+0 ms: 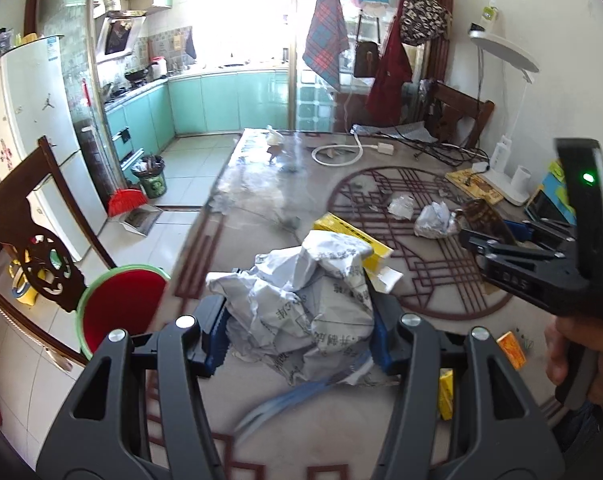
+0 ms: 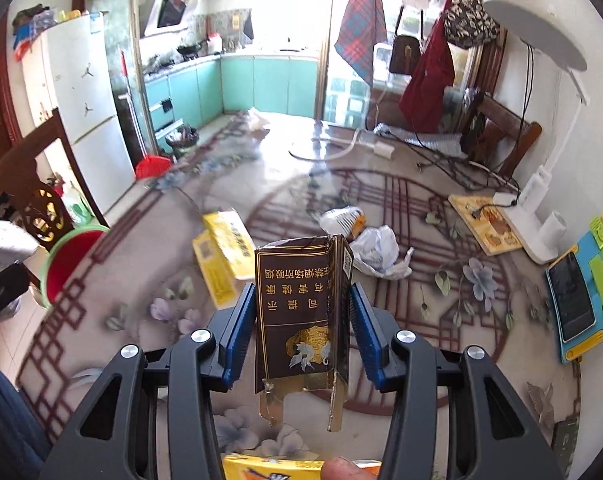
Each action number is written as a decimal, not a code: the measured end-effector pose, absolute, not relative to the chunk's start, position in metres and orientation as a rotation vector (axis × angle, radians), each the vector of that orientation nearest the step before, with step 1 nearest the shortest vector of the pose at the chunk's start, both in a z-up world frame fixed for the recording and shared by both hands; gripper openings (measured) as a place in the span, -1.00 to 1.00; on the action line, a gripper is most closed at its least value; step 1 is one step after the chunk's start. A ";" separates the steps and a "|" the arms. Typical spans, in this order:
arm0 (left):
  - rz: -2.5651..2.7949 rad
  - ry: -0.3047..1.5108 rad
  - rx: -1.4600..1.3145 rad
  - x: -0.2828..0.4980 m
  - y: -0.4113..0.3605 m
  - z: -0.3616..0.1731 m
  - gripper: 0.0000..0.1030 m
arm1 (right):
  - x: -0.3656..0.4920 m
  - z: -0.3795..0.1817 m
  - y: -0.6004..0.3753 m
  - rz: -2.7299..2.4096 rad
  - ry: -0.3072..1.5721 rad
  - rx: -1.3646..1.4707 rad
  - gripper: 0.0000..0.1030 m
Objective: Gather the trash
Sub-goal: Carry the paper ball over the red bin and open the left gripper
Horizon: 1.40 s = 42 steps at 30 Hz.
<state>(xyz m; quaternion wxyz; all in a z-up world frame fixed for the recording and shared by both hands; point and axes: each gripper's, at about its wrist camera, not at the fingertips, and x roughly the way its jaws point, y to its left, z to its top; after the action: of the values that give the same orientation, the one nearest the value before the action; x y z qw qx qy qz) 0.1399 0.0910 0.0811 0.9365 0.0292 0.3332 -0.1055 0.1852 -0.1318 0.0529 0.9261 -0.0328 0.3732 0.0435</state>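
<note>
My left gripper [image 1: 297,312] is shut on a crumpled grey-white printed paper wad [image 1: 317,280], held above the table. Just left of it, beside the table edge, stands a red bin with a green rim [image 1: 121,312]. My right gripper [image 2: 301,312] is shut on a torn brown cigarette pack [image 2: 301,312], which stands upright between the blue pads [image 2: 237,320]. In the left wrist view the right gripper [image 1: 491,234] is raised at the right with the pack [image 1: 481,214] in it. A yellow box [image 2: 221,256] and a crumpled white paper [image 2: 377,252] lie on the table.
A crumpled wrapper [image 2: 341,218], a small orange box [image 1: 511,350] and another yellow box [image 1: 445,394] also lie on the patterned table [image 2: 441,360]. At the right are a white desk lamp [image 2: 537,208], a phone on a blue case [image 2: 577,300], a book [image 2: 485,220] and cables. A wooden chair [image 1: 33,240] stands left.
</note>
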 end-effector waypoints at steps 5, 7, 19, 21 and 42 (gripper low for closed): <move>-0.141 0.654 0.027 0.146 0.136 0.108 0.03 | 0.178 0.071 -0.101 0.152 0.725 -0.075 -0.11; -0.104 0.636 0.021 0.149 0.154 0.119 0.03 | 0.176 0.077 -0.083 0.182 0.713 -0.088 -0.11; 0.076 0.652 0.003 0.176 0.265 0.119 0.03 | 0.183 0.095 0.022 0.343 0.679 -0.153 -0.11; 0.094 0.665 -0.007 0.180 0.283 0.110 0.03 | 0.186 0.096 0.040 0.368 0.679 -0.165 -0.11; 0.117 0.849 -0.043 0.265 0.354 -0.035 0.03 | 0.225 0.068 0.143 0.475 0.722 -0.250 -0.11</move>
<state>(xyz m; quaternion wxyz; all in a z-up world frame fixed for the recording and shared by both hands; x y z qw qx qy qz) 0.2655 0.3535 -0.0348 0.9093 -0.0210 0.4116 0.0568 0.2254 0.1431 0.0680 0.9004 -0.1210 0.3491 0.2297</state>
